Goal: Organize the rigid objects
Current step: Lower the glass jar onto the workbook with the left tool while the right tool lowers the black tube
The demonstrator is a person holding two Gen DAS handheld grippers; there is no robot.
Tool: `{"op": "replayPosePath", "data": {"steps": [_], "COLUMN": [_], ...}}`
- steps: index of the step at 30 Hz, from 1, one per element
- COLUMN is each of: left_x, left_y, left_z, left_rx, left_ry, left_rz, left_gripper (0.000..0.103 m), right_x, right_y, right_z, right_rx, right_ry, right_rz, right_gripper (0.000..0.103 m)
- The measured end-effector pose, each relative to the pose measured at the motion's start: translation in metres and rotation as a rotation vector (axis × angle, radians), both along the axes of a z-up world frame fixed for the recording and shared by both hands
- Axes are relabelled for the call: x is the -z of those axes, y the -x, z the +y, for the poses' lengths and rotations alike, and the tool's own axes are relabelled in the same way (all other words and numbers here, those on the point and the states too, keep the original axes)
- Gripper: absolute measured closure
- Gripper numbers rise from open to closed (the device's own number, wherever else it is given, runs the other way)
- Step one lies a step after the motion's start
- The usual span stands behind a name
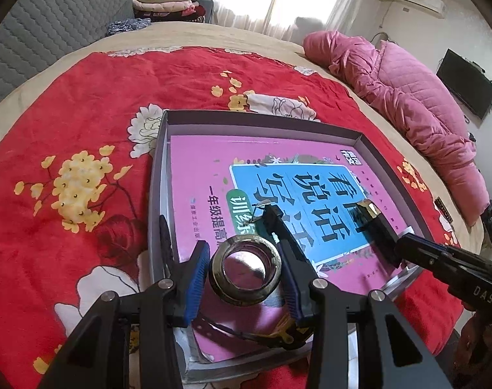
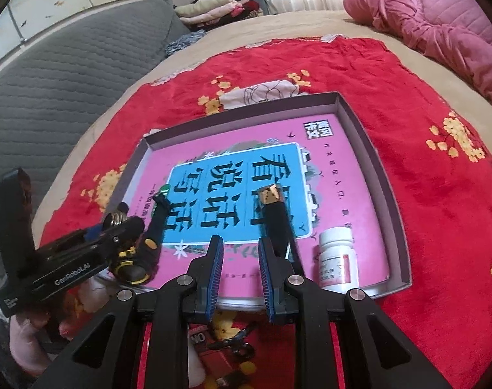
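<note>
A red floral blanket [image 1: 83, 103] carries a shallow grey tray [image 2: 369, 136] lined with a pink book [image 2: 343, 175]. On the book lie a black tube with a gold cap [image 2: 275, 214], a white pill bottle [image 2: 338, 259] and a black-and-yellow screwdriver [image 2: 148, 246]. The left gripper [image 1: 244, 269] clasps a ring-shaped tape roll [image 1: 246, 270] above the tray's near end, while the right gripper [image 2: 239, 265] hangs parted with nothing in it.

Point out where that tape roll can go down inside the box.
Free: the far half of the pink book up to the tray's back wall. Crowded: the near edge, with the screwdriver, black tube and white bottle. The left gripper holds the tape roll.
</note>
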State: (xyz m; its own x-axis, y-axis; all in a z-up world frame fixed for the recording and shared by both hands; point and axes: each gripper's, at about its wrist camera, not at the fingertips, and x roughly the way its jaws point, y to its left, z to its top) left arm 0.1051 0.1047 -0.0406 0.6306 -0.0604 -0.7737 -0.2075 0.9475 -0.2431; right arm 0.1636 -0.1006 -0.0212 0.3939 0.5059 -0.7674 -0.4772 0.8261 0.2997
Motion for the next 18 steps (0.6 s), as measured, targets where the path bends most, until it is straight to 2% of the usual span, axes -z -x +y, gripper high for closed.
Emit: {"op": "replayPosePath", "data": {"steps": [12,15,18], "left_x": [0.0033,0.0034,0.0034], "left_y": [-0.0046,-0.0044,-0.0049], "left_z": [-0.0025,-0.0026,-0.0025], "left_rx": [0.019,0.022,0.020], "left_ry": [-0.005,-0.008,-0.017], "left_rz": [-0.012,-0.010,-0.007], "left_gripper": [0.061,0.060,0.060], "right_x": [0.0029,0.0033,0.0031], "right_y": [0.0018,0.0030,0.0020], "right_z": [-0.0022,-0.0021,-0.0025], "right_rx": [0.031,0.037,0.045], "right_ry": [0.020,0.031,0.036], "right_rz": [-0.042,-0.055,-0.059], "right_gripper": [0.080,0.075,0.075]}}
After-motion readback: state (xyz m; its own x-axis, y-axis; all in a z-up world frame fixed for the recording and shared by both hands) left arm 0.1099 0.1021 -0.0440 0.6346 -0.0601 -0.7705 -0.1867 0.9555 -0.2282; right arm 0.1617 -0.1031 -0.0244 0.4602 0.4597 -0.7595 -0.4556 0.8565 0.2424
